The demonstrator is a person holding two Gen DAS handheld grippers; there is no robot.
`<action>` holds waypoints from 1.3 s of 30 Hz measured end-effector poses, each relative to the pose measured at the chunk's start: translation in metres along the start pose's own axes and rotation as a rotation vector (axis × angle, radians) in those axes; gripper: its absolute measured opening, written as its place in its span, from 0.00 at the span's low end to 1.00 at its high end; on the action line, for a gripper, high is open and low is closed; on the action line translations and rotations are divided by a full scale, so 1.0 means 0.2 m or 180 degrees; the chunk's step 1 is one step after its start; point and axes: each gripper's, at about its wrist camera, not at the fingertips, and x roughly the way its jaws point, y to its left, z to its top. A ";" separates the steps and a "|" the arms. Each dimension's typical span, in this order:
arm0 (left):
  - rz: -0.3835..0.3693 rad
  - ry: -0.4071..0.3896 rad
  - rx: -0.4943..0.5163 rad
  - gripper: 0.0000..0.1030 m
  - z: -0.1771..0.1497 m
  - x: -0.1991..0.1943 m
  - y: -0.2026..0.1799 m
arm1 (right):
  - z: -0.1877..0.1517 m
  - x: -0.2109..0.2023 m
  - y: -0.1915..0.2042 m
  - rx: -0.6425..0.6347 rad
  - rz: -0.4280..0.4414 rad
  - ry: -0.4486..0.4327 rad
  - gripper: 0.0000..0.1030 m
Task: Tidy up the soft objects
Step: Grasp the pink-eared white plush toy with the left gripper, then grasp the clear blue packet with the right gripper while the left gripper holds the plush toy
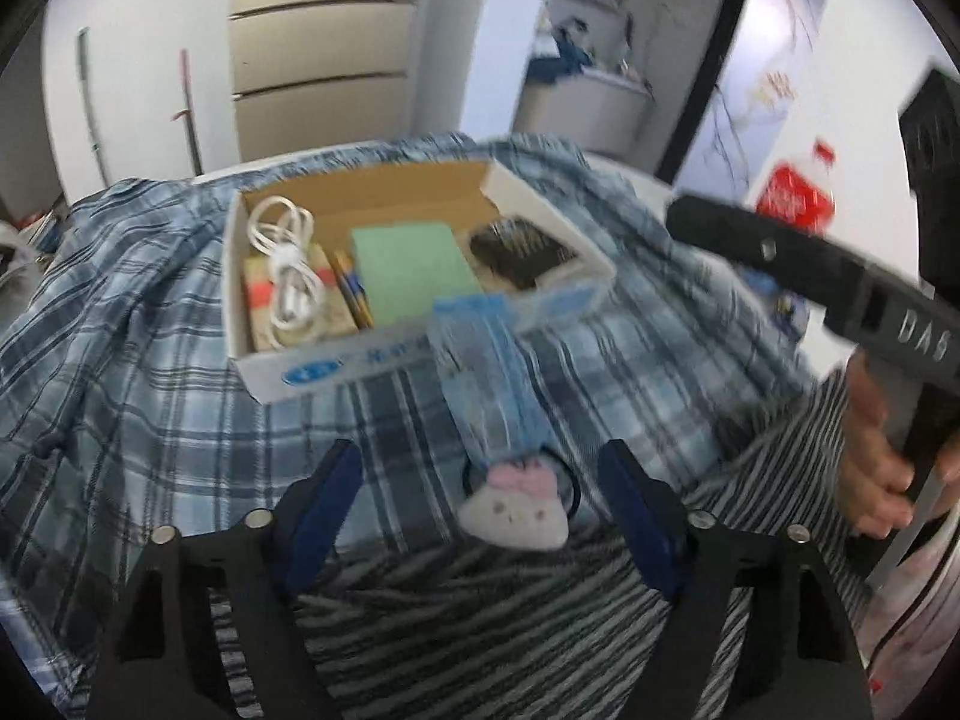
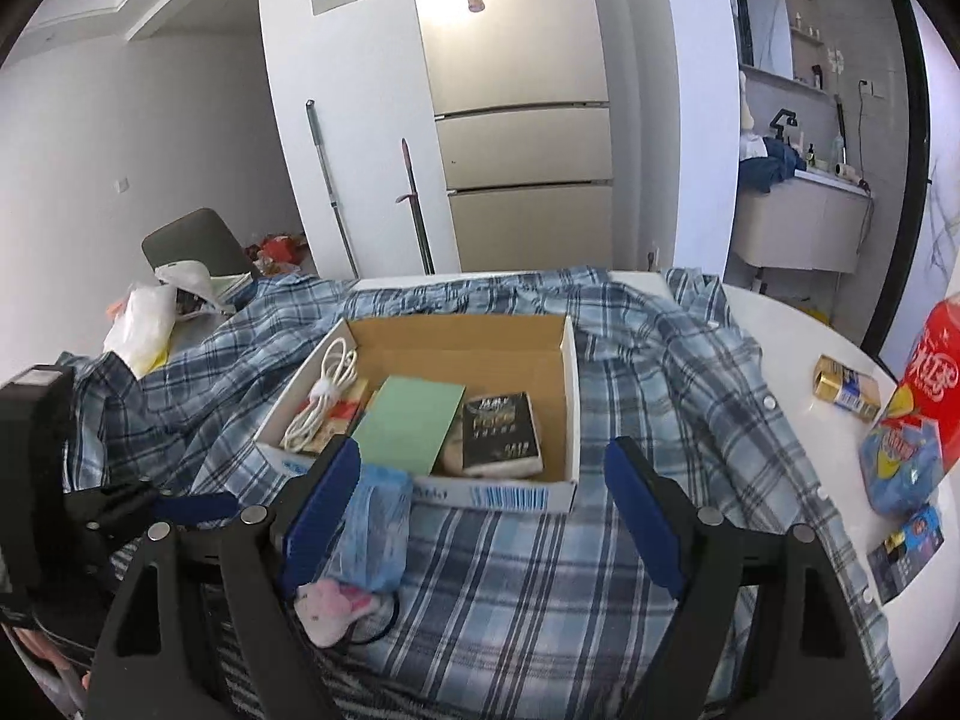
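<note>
My left gripper (image 1: 480, 510) stands open low over the clothes. A small white plush hair tie with a pink bow (image 1: 516, 510) lies between its blue pads, touching neither. A blue plastic pack (image 1: 486, 372) lies just beyond it, leaning on the open cardboard box (image 1: 288, 372). My right gripper (image 2: 486, 516) is open and holds nothing. The blue pack (image 2: 372, 528) and the plush (image 2: 333, 606) sit by its left finger. A blue plaid shirt (image 2: 690, 390) is spread under the box (image 2: 570, 396), and a striped garment (image 1: 480, 612) lies nearest me.
The box holds a white cable (image 2: 324, 396), a green notebook (image 2: 408, 426) and a black book (image 2: 501, 432). Red (image 2: 936, 372) and blue (image 2: 900, 468) snack bags and a gold packet (image 2: 846, 390) lie on the white table (image 2: 780, 324) at right. A white plastic bag (image 2: 144, 318) sits at the left.
</note>
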 end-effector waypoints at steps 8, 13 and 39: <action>-0.0058 0.0406 0.0316 0.67 -0.04 0.15 -0.09 | -0.06 0.09 -0.02 0.0040 0.0027 0.0111 0.80; -0.0052 0.0597 0.0336 0.50 -0.05 0.23 -0.10 | -0.10 0.14 -0.03 0.0028 0.0026 0.0207 0.80; -0.0427 -0.0878 -0.0082 0.40 -0.03 -0.23 0.04 | -0.02 0.19 -0.07 0.0276 -0.0079 0.0422 0.80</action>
